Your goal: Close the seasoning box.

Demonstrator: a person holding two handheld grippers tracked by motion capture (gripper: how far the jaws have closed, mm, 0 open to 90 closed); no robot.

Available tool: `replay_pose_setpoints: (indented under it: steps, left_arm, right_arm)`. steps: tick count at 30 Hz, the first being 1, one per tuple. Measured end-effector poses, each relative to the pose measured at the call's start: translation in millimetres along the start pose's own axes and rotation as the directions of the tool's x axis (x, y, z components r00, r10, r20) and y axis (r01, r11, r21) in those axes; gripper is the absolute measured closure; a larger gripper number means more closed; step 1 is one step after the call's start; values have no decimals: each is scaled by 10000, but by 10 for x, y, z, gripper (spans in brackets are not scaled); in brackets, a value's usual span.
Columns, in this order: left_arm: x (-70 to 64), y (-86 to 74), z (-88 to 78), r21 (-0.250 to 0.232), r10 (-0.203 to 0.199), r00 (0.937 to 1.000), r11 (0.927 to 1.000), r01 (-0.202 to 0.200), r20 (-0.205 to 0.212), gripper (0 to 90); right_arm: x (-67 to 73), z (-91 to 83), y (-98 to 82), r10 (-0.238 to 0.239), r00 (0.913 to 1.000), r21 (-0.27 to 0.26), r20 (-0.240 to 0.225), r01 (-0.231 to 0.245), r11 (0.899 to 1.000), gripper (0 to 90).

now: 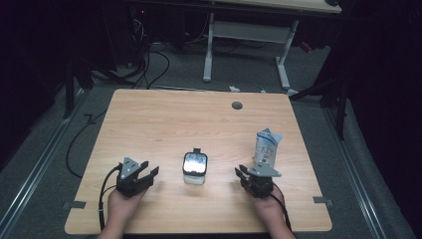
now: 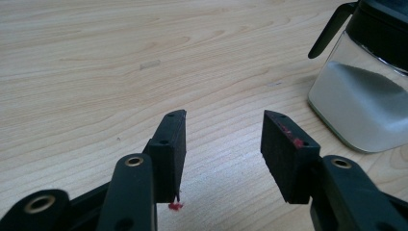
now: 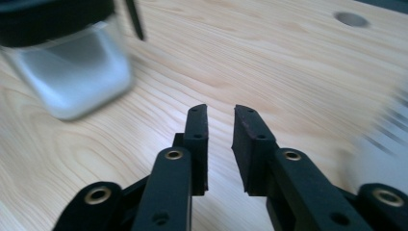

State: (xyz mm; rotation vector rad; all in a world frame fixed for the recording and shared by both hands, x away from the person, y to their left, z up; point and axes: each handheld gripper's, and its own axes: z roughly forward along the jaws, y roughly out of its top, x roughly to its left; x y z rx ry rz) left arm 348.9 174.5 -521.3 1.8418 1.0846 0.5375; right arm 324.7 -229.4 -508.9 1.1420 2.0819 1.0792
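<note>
**Surface with a jar, a carton and my two tools**

Surface (image 1: 164, 119) of pale wood takes up most of the high view, with a small round hole (image 1: 237, 105) near its far edge. I see a white and blue carton (image 1: 266, 145) standing upright on the right side, its top pinched and open. Near the middle stands a clear square jar (image 1: 194, 168) with a black lid and a white powder inside.

My left tool (image 1: 151, 174) rests at the near left, well apart from the jar, pointing toward it. Its jaws stand wide with nothing but bare wood between them; in the left gripper view the jar (image 2: 365, 91) sits off to the right of the jaws.

My right tool (image 1: 240, 174) sits just in front of the carton, between it and the jar. Its jaws stand narrowly apart and hold nothing; the right gripper view is blurred.
</note>
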Motion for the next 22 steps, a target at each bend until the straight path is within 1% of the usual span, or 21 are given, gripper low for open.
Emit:
replay_pose_setpoints:
  steps: [1, 2, 4, 5, 6, 7, 8, 9, 11, 12, 13, 15, 16, 17, 22]
  left_arm:
    - [-11, -10, 2, 27, -27, 10000, 10000, 27, 61, 517]
    - [-11, -10, 2, 27, -27, 10000, 10000, 27, 61, 517]
    - [-31, -18, 8, 89, -51, 9999, 9999, 50, 106, 516]
    - [-42, -18, 10, 77, -63, 9999, 10000, 62, 117, 515]
    - [-56, -15, 10, 72, -36, 9999, 10000, 35, 150, 515]
    - [-90, -11, 19, 75, 28, 9998, 10000, -29, 178, 512]
    - [-90, -11, 19, 75, 28, 9998, 10000, -29, 178, 511]
    - [-101, -10, 26, 92, 138, 9998, 9999, -139, 124, 511]
    - [-116, -14, 39, 164, 123, 9998, 9998, -125, 161, 508]
    - [-117, -16, 39, 149, 80, 9998, 9999, -83, 168, 508]
    - [-118, -17, 34, 124, 44, 9998, 9999, -46, 169, 508]
    - [-114, -20, 26, 113, 86, 9999, 9999, -87, 93, 506]
    - [-113, -24, 24, 128, 46, 9999, 9999, -48, 136, 506]
    - [-104, -29, 14, 136, 81, 9999, 9999, -83, 86, 505]
    - [-79, -40, -9, 104, -13, 9999, 9999, 12, 162, 500]
  right_arm:
    - [-142, -105, -100, 558, 9984, -106, -47, -558, 9984, 713]
    - [-142, -105, -100, 558, 9984, -106, -47, -558, 9984, 713]
    - [-266, -210, -233, 1048, 9945, -315, -47, -1049, 9940, 688]
    - [-343, -285, -346, 1445, 9895, -315, 10, -1444, 9890, 661]
    - [-343, -285, -346, 1445, 9895, -315, 10, -1444, 9890, 661]
    - [-371, -335, -369, 1391, 9902, -352, 105, -1387, 9897, 647]
    - [-371, -335, -369, 1391, 9902, -352, 105, -1387, 9897, 647]
    - [-371, -350, -366, 1310, 9912, -444, 183, -1300, 9905, 645]
    - [-346, -344, -346, 1146, 9933, -493, 132, -1138, 9923, 636]
    - [-346, -344, -346, 1146, 9933, -493, 132, -1138, 9923, 636]
    - [-338, -330, -346, 1043, 9945, -500, 93, -1037, 9933, 634]
    - [-323, -309, -349, 873, 9962, -392, 44, -871, 9954, 633]
    - [-321, -308, -349, 918, 9958, -403, 4, -917, 9950, 634]
    - [-322, -305, -340, 954, 9954, -444, -34, -955, 9944, 634]
    - [-310, -283, -324, 930, 9957, -398, -2, -929, 9949, 633]
